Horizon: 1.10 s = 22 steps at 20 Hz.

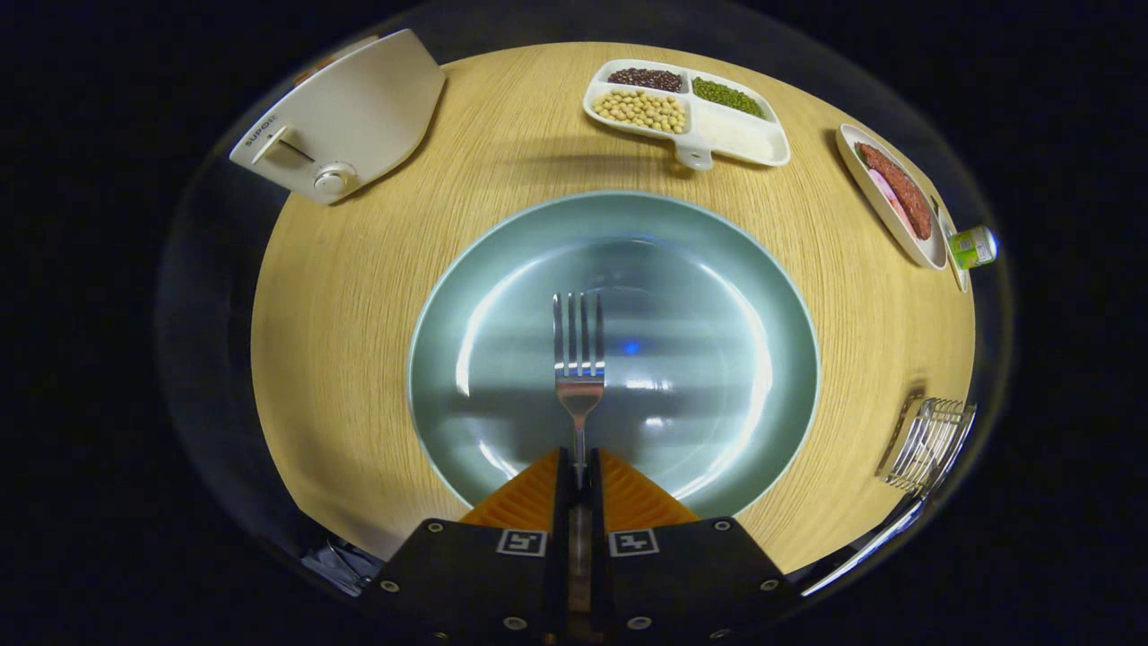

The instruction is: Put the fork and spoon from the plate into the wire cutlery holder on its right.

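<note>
My gripper [579,475] is shut on the handle of a silver fork [578,359], both fingers pressing on it. The fork's tines point away from me, and it hangs over the pale blue-green plate [717,269] that lies on the round wooden table just ahead of the fingers. The wire cutlery holder [928,444] stands to the right of the plate near the table's edge. A shiny metal handle [865,547], maybe the spoon, sticks out beside the holder on its near side.
Beyond the plate sits a white divided dish [731,135] with beans and grains. A white plate with sliced meat [883,197] and a small green can [973,247] are at the far right. A white appliance [345,117] stands at the far left.
</note>
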Each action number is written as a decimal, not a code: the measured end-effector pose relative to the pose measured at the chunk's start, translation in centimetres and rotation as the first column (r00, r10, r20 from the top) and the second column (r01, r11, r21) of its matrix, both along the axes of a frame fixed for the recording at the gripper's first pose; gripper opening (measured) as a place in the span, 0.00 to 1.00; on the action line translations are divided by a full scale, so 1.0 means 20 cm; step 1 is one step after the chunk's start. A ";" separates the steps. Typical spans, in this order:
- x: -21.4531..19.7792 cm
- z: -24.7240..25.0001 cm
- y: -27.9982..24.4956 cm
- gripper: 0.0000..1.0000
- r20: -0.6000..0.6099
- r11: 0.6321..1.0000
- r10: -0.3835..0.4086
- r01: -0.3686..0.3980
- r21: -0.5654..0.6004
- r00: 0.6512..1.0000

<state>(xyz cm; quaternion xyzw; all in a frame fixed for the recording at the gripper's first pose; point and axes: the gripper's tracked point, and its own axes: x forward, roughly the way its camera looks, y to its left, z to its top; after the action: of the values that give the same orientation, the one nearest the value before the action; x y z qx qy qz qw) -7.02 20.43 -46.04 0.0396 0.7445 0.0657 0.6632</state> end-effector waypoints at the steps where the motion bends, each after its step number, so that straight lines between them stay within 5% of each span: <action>1: 0.00 0.00 0.00 0.08 -0.002 1.000 -0.014 0.014 0.010 1.000; 11: 0.10 0.15 -0.09 0.03 0.128 0.992 -0.117 0.109 0.071 0.985; 22: 0.07 0.48 -0.58 0.03 0.257 0.960 -0.275 0.253 0.116 0.926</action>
<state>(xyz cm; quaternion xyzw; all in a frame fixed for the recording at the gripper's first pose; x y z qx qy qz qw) -5.64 8.88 -36.50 0.1569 0.6313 0.0106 0.7594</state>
